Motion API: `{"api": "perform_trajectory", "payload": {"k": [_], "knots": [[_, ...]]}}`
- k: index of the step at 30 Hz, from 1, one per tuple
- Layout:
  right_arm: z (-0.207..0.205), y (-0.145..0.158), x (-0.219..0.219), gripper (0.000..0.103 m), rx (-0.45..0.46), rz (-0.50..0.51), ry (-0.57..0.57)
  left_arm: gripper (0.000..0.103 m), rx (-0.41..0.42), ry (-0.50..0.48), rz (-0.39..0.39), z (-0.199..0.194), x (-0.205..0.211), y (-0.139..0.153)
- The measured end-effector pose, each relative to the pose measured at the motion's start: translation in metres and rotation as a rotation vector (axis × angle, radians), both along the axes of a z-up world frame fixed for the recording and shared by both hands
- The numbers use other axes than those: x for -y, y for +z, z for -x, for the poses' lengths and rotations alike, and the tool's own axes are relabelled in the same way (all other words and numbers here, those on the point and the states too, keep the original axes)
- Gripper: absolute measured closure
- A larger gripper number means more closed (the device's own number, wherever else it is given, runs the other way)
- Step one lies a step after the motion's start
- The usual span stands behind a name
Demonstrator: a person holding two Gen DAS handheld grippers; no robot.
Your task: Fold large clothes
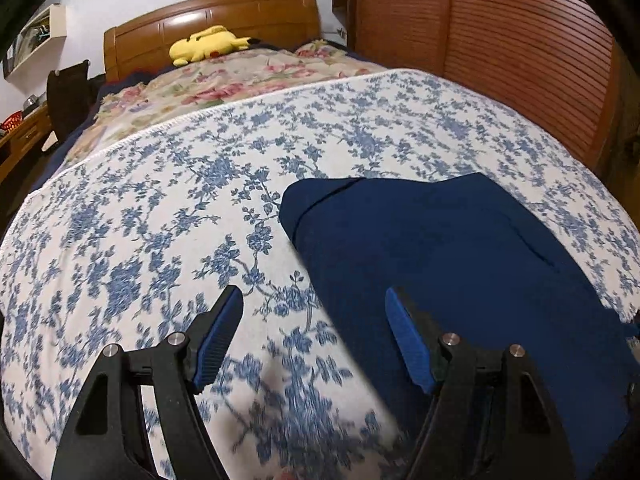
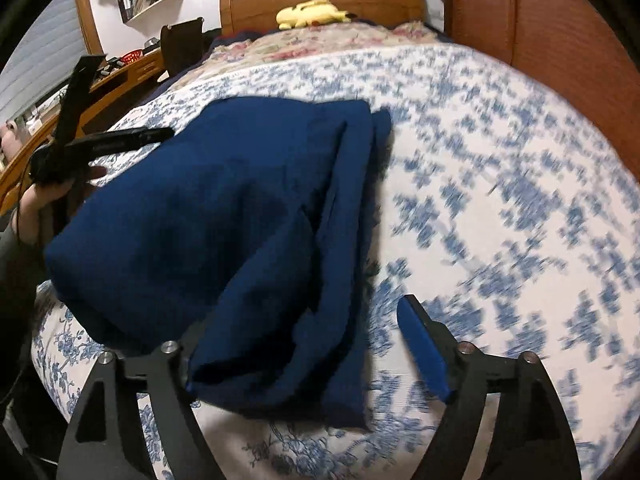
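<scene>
Left gripper (image 1: 314, 312) jaws wide, nothing between the pads, hovering over the blue floral sheet (image 1: 160, 208) at the garment's edge. Right gripper (image 2: 320, 328) also wide; navy cloth drapes over its left finger, not pinched. Right wrist view alone shows the left gripper from outside, gripped by a hand (image 2: 52, 184) at the bed's side. Navy garment (image 2: 224, 216) lies folded in layers on the sheet, stacked edges visible along one side, surface slightly rumpled.
</scene>
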State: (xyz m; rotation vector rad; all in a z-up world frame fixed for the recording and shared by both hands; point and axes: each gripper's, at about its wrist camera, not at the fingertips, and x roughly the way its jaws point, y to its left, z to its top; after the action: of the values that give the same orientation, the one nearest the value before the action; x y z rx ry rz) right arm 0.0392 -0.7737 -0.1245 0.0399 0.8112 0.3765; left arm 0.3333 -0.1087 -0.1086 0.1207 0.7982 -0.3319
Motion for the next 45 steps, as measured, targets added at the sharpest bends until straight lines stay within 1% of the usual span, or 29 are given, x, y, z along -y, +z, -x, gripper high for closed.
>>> {"api": "perform_trajectory", "payload": {"k": [7, 10, 13, 16, 17, 19, 21, 22, 23, 24, 25, 26, 27, 28, 30, 32, 34, 38, 42, 44, 45], "knots": [[-0.011, -0.011, 0.0, 0.02, -0.044, -0.051, 0.031, 0.028, -0.07, 0.003, 0.001, -0.038, 0.006, -0.02], [-0.014, -0.017, -0.002, 0.022, -0.054, -0.064, 0.05, 0.028, -0.071, 0.005, -0.018, -0.046, 0.009, -0.024], [-0.019, -0.021, -0.004, 0.026, -0.06, -0.076, 0.073, 0.028, -0.069, 0.007, -0.024, -0.05, 0.01, -0.025], [-0.023, -0.024, -0.002, 0.033, -0.069, -0.111, 0.098, 0.028, -0.047, 0.001, -0.05, -0.049, 0.014, -0.025], [-0.023, -0.024, -0.002, 0.039, -0.071, -0.126, 0.107, 0.028, -0.04, 0.0, -0.059, -0.048, 0.015, -0.025], [-0.022, -0.024, -0.002, 0.044, -0.069, -0.136, 0.115, 0.028, -0.037, -0.006, -0.061, -0.049, 0.016, -0.025], [-0.022, -0.024, -0.001, 0.051, -0.06, -0.142, 0.121, 0.029, -0.048, -0.013, -0.047, -0.05, 0.015, -0.027], [-0.021, -0.024, -0.001, 0.054, -0.05, -0.143, 0.123, 0.038, -0.056, -0.022, -0.031, -0.051, 0.013, -0.027], [-0.019, -0.023, 0.0, 0.06, -0.039, -0.141, 0.122, 0.043, -0.075, -0.041, 0.002, -0.052, 0.012, -0.028], [-0.017, -0.021, 0.0, 0.067, -0.021, -0.139, 0.123, 0.054, -0.09, -0.049, 0.021, -0.054, 0.012, -0.028], [-0.016, -0.019, 0.0, 0.07, -0.003, -0.136, 0.121, 0.067, -0.107, -0.061, 0.039, -0.054, 0.013, -0.028], [-0.014, -0.018, 0.001, 0.073, 0.01, -0.136, 0.117, 0.075, -0.115, -0.071, 0.04, -0.054, 0.015, -0.028], [-0.012, -0.016, 0.001, 0.076, 0.03, -0.132, 0.115, 0.085, -0.115, -0.077, 0.026, -0.053, 0.02, -0.027], [-0.011, -0.013, 0.002, 0.077, 0.047, -0.129, 0.114, 0.092, -0.108, -0.079, -0.002, -0.051, 0.024, -0.025], [-0.007, -0.006, 0.005, 0.08, 0.087, -0.143, 0.112, 0.095, -0.086, -0.076, -0.038, -0.047, 0.031, -0.015], [-0.004, 0.002, 0.012, 0.082, 0.13, -0.16, 0.113, 0.096, -0.058, -0.071, -0.039, -0.042, 0.032, -0.002], [0.001, 0.011, 0.022, 0.083, 0.164, -0.165, 0.113, 0.096, -0.018, -0.073, -0.04, -0.034, 0.038, 0.017], [0.011, 0.025, 0.053, 0.083, 0.226, -0.149, 0.09, 0.096, 0.047, -0.101, -0.043, -0.015, 0.063, 0.052], [0.026, 0.042, 0.11, 0.083, 0.289, -0.118, 0.033, 0.096, 0.128, -0.14, -0.03, 0.006, 0.114, 0.087], [0.037, 0.05, 0.142, 0.083, 0.322, -0.096, -0.004, 0.096, 0.16, -0.168, -0.022, 0.015, 0.144, 0.101], [0.044, 0.054, 0.162, 0.083, 0.336, -0.082, -0.027, 0.096, 0.18, -0.189, -0.014, 0.02, 0.166, 0.109]]}}
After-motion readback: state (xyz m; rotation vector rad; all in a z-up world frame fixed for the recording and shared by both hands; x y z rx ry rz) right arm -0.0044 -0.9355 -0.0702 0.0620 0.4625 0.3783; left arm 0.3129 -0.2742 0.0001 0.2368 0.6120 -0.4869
